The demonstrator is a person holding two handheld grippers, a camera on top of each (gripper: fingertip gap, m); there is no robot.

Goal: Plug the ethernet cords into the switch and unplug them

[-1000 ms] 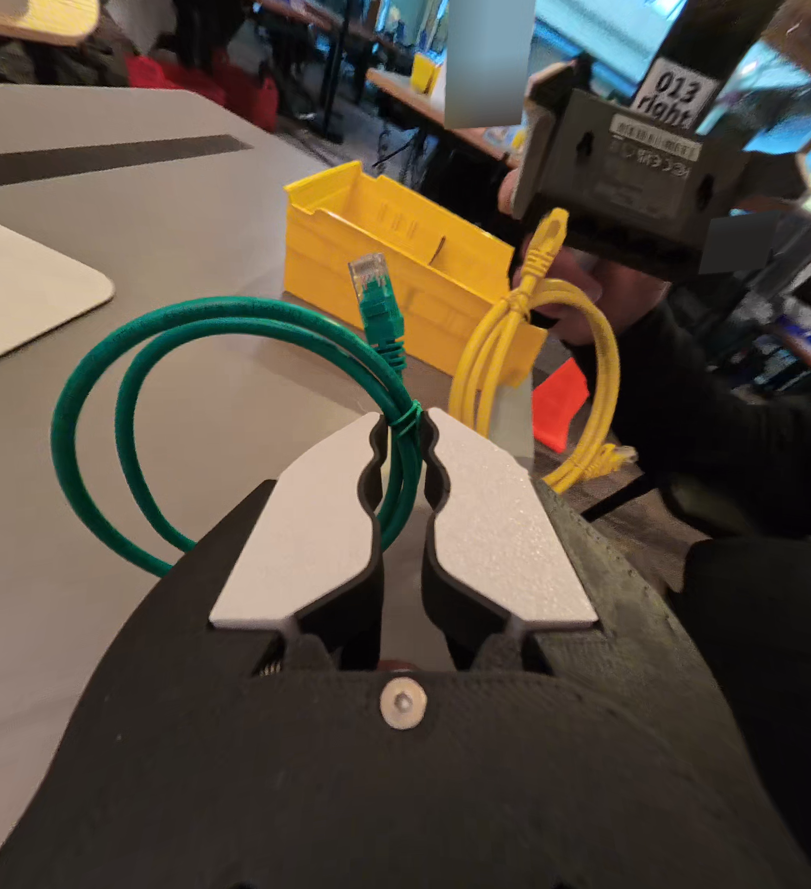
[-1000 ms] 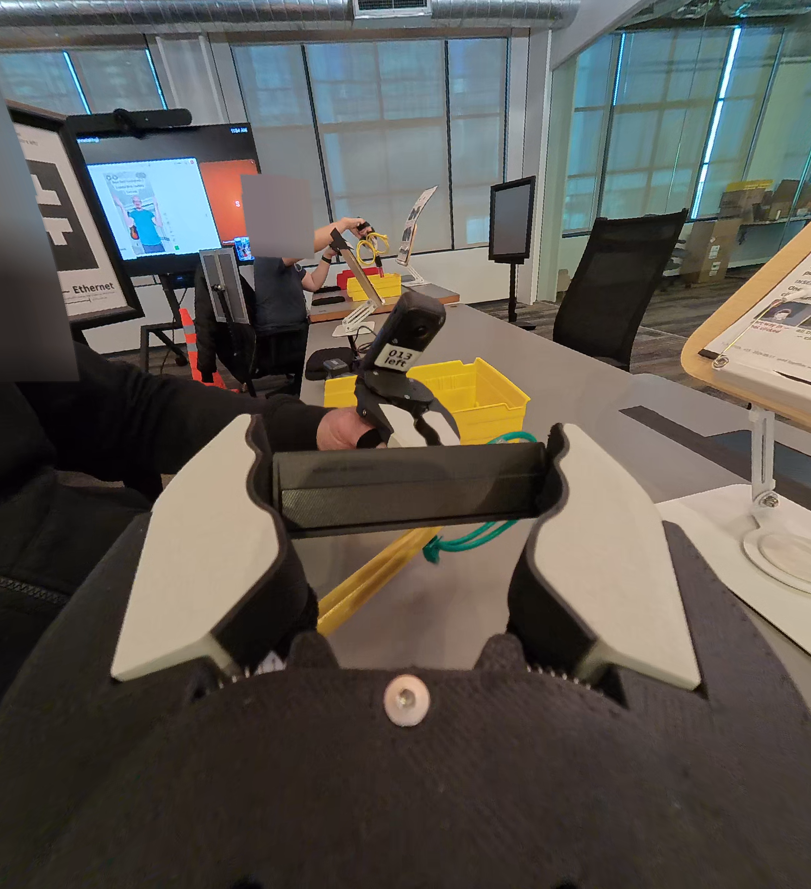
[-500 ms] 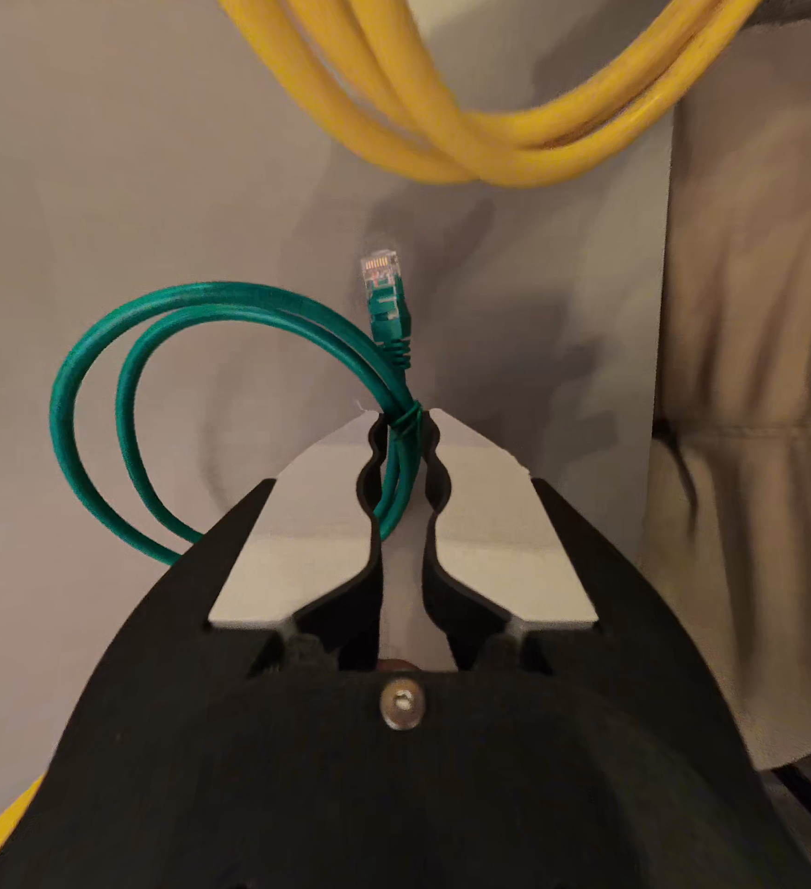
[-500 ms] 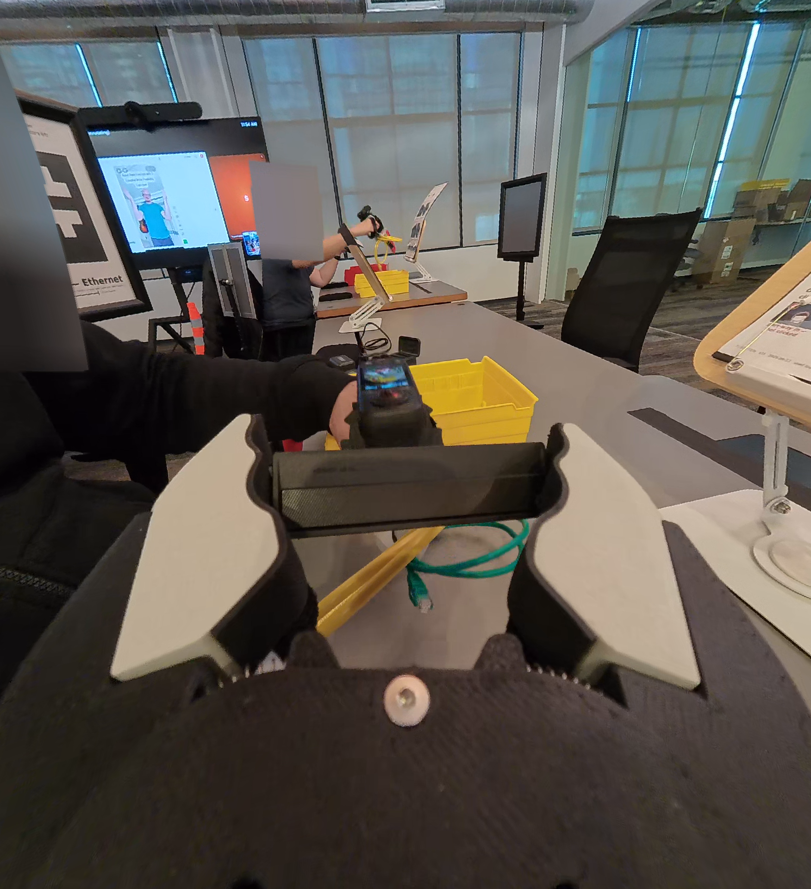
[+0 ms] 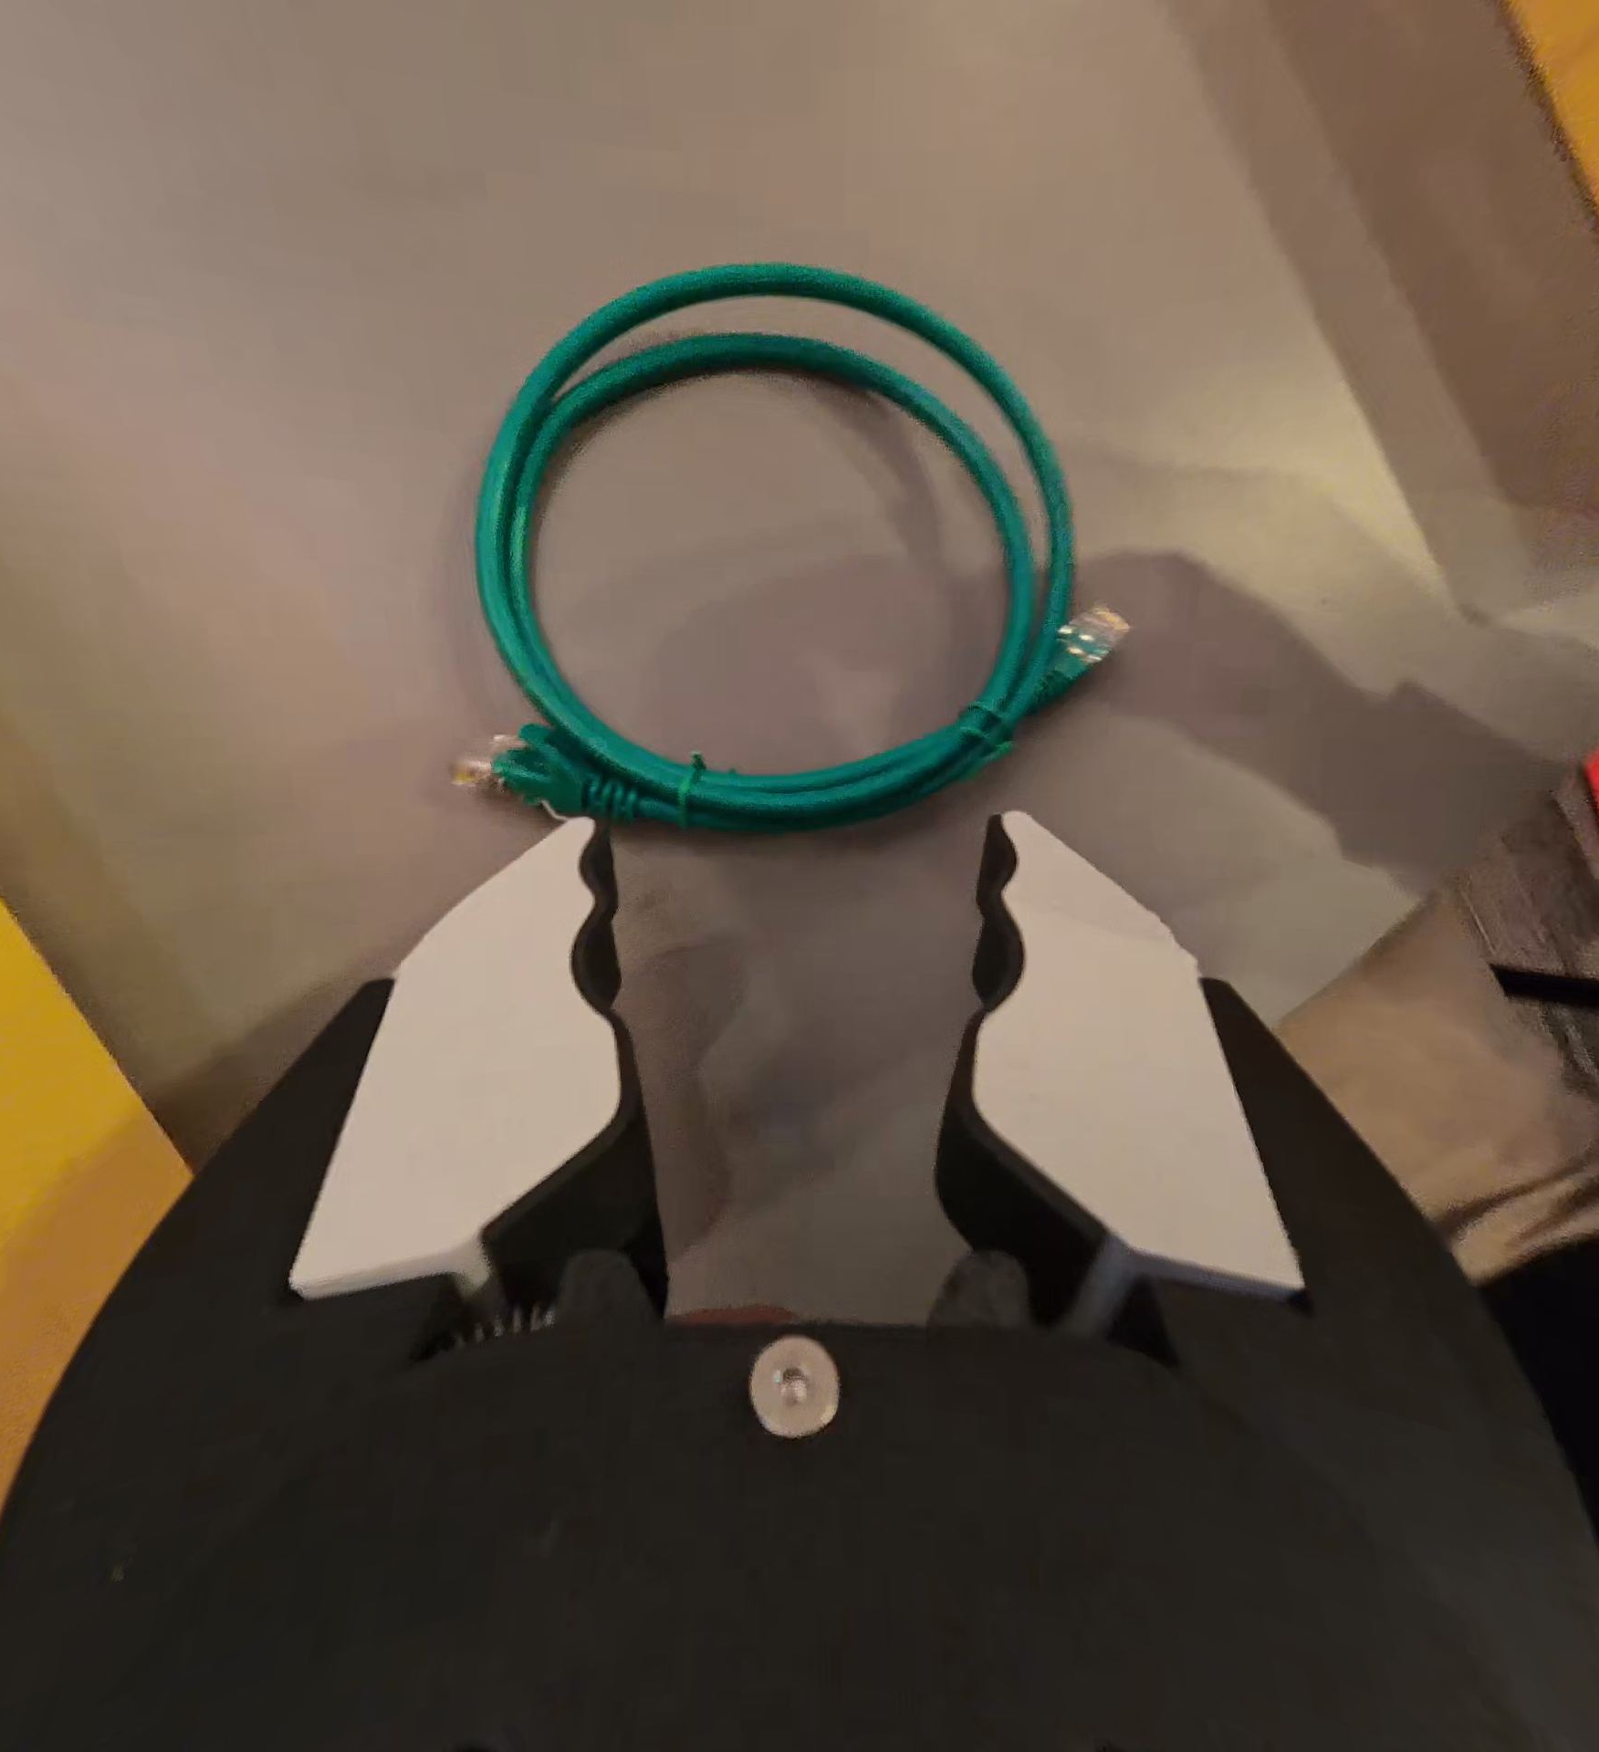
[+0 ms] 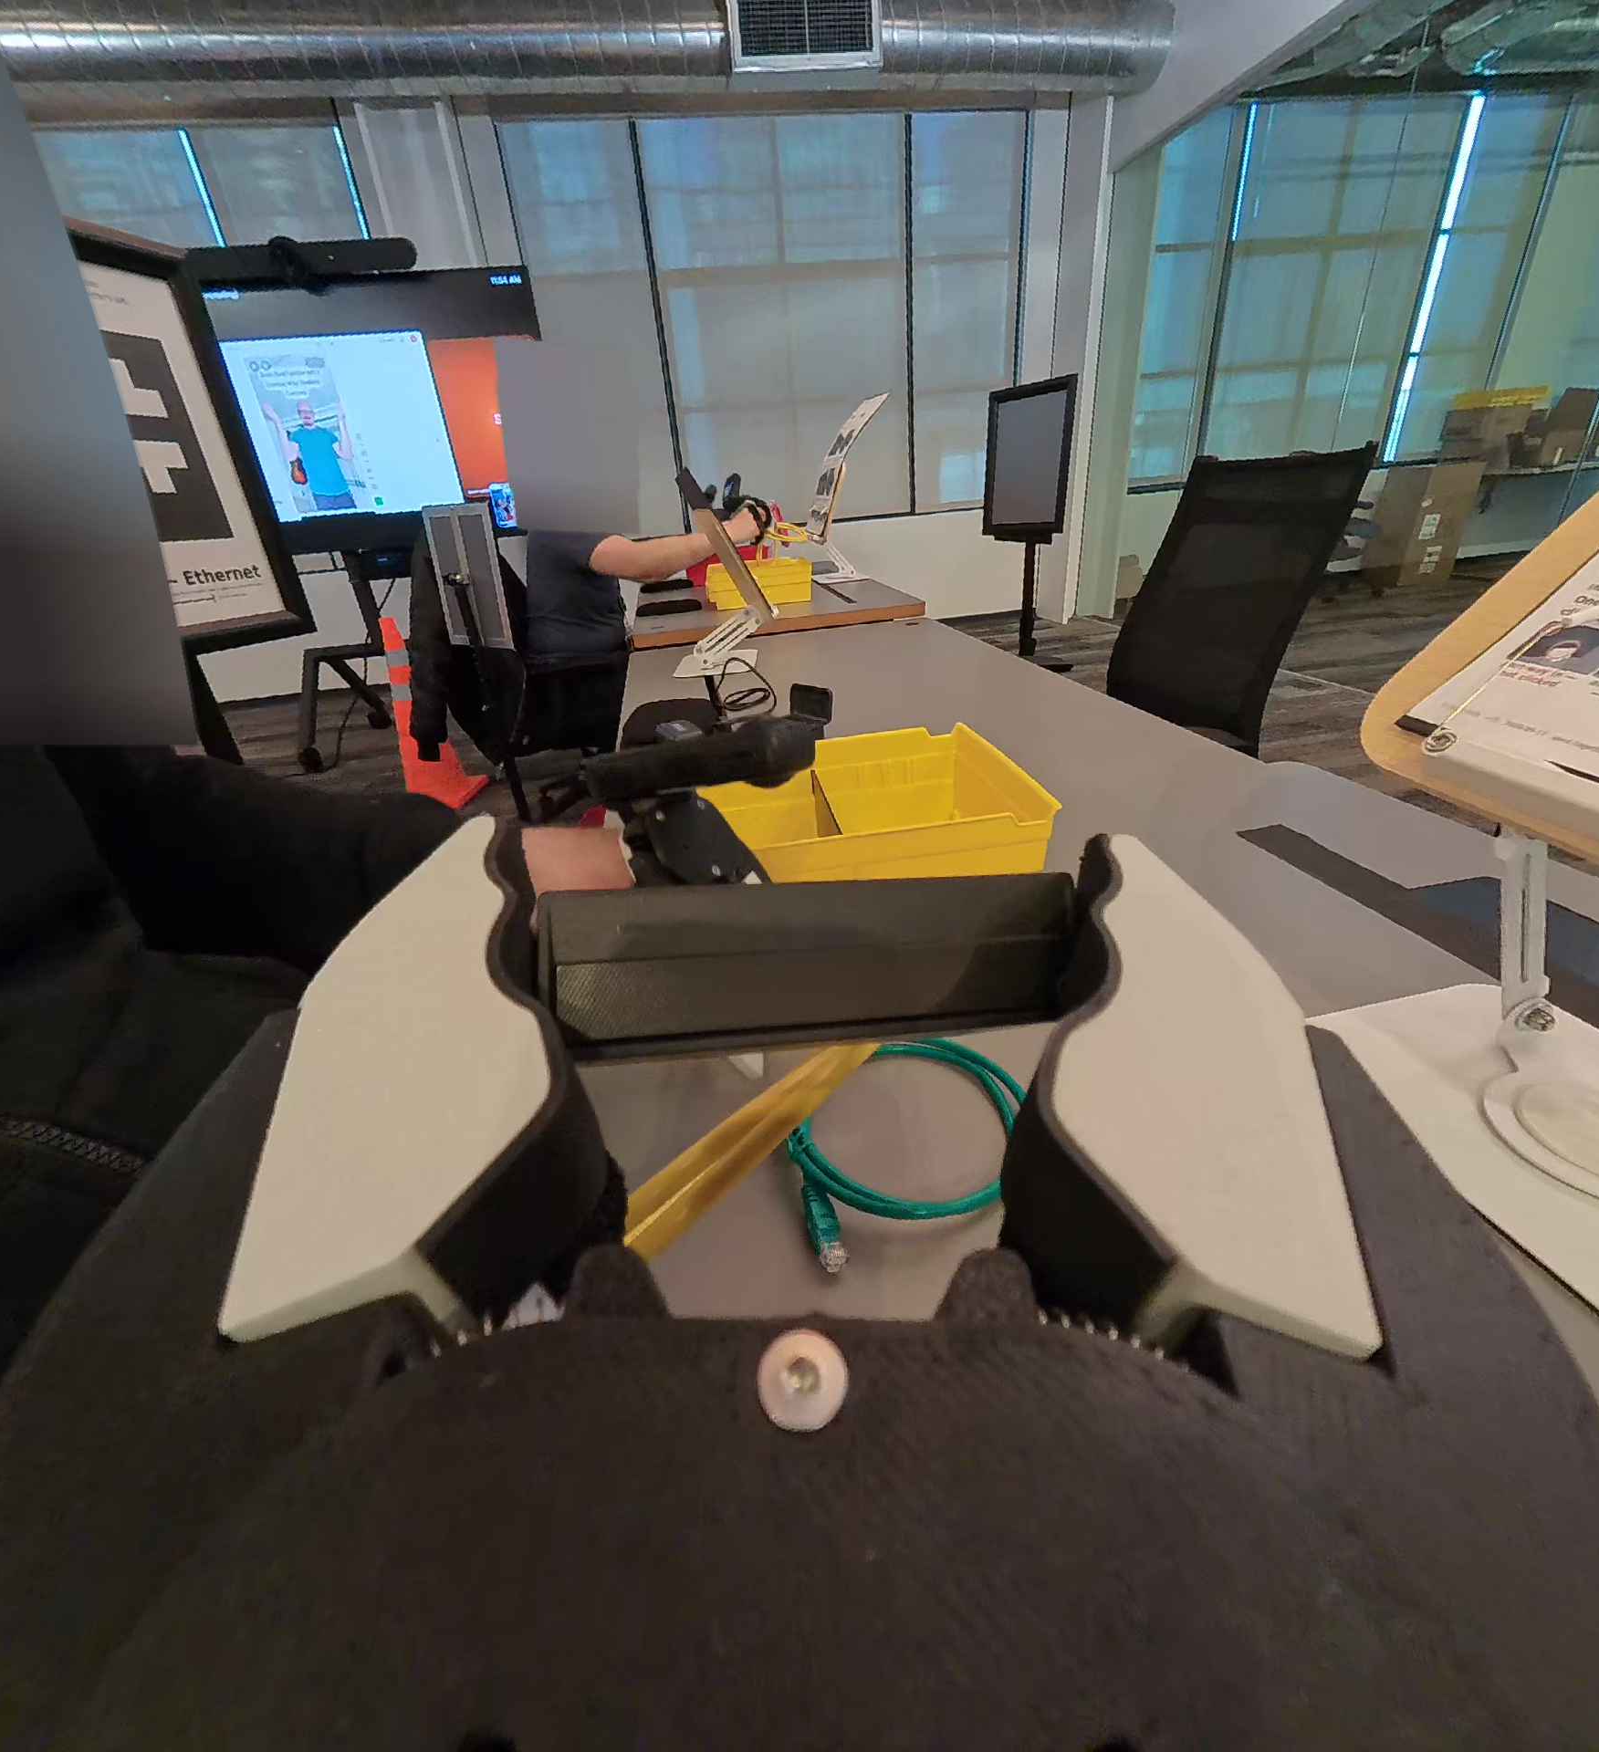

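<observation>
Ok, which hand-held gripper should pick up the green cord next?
Left. The left hand-held gripper is open right by the green cord on the table, while the right hand-held gripper is shut on the switch.

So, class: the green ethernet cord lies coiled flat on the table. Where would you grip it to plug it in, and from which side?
Grip the green ethernet cord just behind a plug, where a tie binds the loops. The left gripper, open, should come from above: the coil lies flat on the table, and the plug would stick out.
</observation>
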